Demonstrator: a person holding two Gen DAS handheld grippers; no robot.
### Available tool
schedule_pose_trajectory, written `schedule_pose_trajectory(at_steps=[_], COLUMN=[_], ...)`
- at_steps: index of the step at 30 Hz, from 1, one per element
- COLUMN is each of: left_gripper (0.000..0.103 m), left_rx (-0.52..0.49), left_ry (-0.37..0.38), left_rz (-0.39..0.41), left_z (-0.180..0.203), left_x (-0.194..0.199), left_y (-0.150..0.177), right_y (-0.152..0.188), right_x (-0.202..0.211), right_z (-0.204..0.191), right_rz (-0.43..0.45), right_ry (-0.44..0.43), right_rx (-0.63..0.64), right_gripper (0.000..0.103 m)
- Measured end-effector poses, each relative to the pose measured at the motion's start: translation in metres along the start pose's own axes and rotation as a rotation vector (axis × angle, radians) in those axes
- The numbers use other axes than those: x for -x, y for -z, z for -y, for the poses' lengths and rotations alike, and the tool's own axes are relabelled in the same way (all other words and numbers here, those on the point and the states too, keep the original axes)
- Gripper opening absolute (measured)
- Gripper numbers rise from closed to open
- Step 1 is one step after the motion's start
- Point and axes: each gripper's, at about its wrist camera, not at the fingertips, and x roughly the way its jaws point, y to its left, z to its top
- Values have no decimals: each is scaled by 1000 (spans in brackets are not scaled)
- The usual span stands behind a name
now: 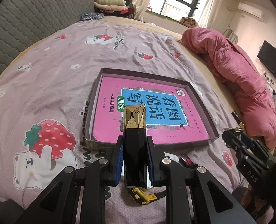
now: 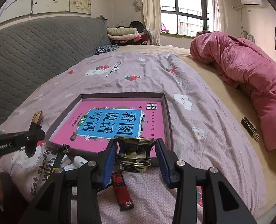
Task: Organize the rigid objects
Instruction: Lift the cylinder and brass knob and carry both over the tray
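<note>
My left gripper (image 1: 134,145) is shut on a black faceted bottle with a gold cap (image 1: 134,120), held above the near edge of a shallow purple box (image 1: 195,91). A pink book (image 1: 111,112) lies flat in that box. From the right wrist view the same bottle (image 2: 37,119) and the left gripper (image 2: 33,136) show at the left. My right gripper (image 2: 136,150) is shut on a shiny gold ring-shaped lid (image 2: 135,154), just in front of the box (image 2: 167,112) with the book (image 2: 104,110).
On the strawberry-print bedspread (image 2: 138,71) under my grippers lie a red lighter (image 2: 122,192), a white charger (image 2: 80,161) and a yellow-black tool (image 1: 141,196). A black and gold label (image 2: 249,128) lies right. A pink duvet (image 2: 249,71) is piled at the far right, a grey headboard (image 2: 35,44) left.
</note>
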Motion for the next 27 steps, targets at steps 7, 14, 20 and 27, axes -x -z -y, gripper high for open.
schedule_pose_trajectory(at_steps=[7,14,20,27], left_gripper=[22,22,22,22], left_rx=[14,15,11,-5], left_ry=[-10,-25,-30,-30], left_rz=[-11,-2,13,8], left_z=[-7,-12,-13,-9], left_x=[-9,-14,-16,-26], left_y=[-7,-17,-33,-45], right_y=[-8,-14,-26,-40], right_x=[-6,-10,-13,-22], right_z=[3,5,6,6], right_rz=[-2,0,17,15], right_ry=[11,21,28,39], right_rx=[-7,-11,-9,-9], right_gripper=[43,43,43,43])
